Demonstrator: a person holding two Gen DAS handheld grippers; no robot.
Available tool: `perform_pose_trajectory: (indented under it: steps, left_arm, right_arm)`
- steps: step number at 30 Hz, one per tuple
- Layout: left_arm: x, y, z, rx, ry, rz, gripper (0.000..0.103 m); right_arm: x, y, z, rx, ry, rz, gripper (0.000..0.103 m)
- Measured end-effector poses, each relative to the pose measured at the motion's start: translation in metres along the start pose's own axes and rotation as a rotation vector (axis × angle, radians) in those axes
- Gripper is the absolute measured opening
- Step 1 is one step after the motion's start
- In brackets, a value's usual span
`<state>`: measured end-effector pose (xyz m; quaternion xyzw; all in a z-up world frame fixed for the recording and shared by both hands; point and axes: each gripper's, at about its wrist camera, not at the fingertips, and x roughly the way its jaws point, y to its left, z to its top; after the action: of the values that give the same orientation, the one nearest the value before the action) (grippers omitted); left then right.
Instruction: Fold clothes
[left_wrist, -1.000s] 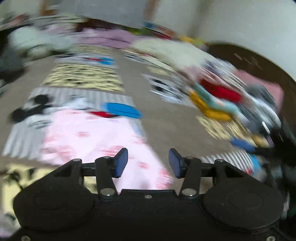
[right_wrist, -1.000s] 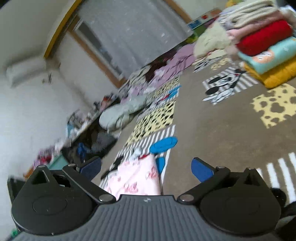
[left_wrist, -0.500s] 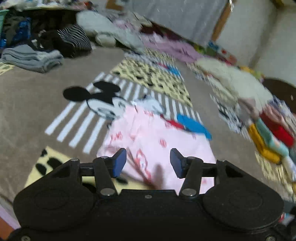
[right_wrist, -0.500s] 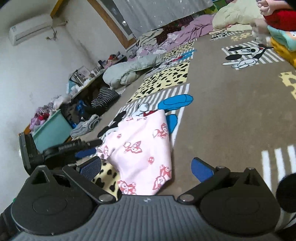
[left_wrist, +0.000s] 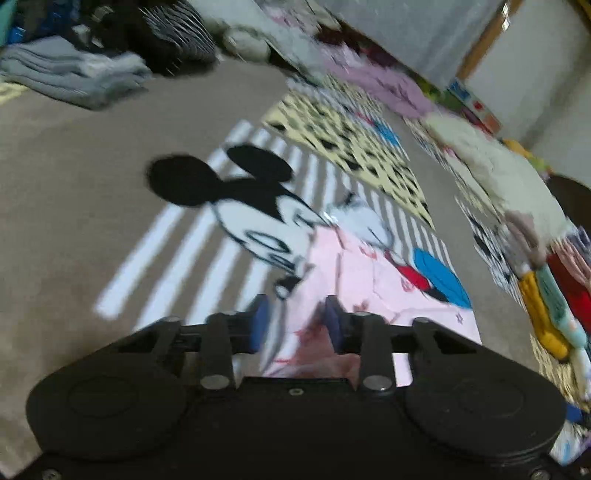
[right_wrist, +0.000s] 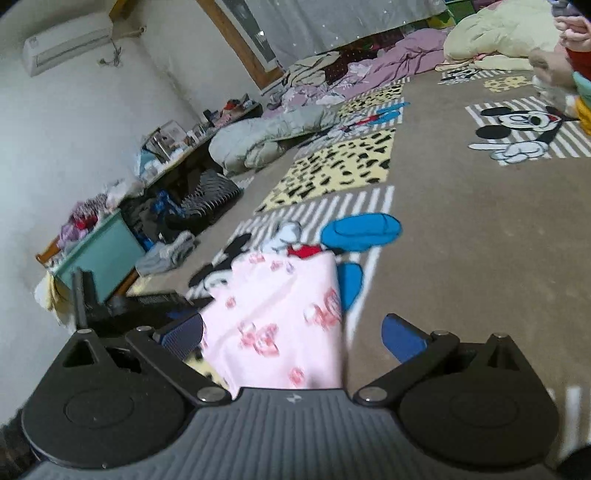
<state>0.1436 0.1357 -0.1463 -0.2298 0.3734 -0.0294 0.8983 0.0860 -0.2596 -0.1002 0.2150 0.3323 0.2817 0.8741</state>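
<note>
The pink cloth (right_wrist: 280, 325) w/ red prints lies on the cartoon rug (right_wrist: 461, 229), right in front of both tongs. It looks flat and partly folded, but not neat yet, so prob. more folds are left. The left gripper (left_wrist: 293, 325) has its tips part way in, w/ the cloth's near edge between them; it's blurry, so I can't tell if it grips. The right gripper (right_wrist: 293, 336) is wide apart, cloth between its tips, not pinched. A stack of folded clothes (left_wrist: 550, 295) sits off to the right, so some work is done. Messy piles (right_wrist: 258, 136) wait by the wall.
</note>
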Motion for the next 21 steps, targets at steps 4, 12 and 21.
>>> perform_pose_trajectory:
  steps: [4,12,21]
  left_arm:
    - [-0.012,-0.051,0.000,0.216,-0.086,-0.040,0.002]
    - [-0.031,-0.181,-0.094,0.867,-0.144,-0.129,0.002]
    - [-0.041,-0.200,-0.172,1.050,-0.057,-0.185,0.011]
  right_arm:
    - [-0.006,-0.003,0.001,0.074,-0.041,0.023,0.103]
    - [-0.057,-0.028,0.000,0.137,-0.105,-0.034,0.103]
    - [-0.083,-0.053,-0.013,0.193,-0.114,-0.074,0.103]
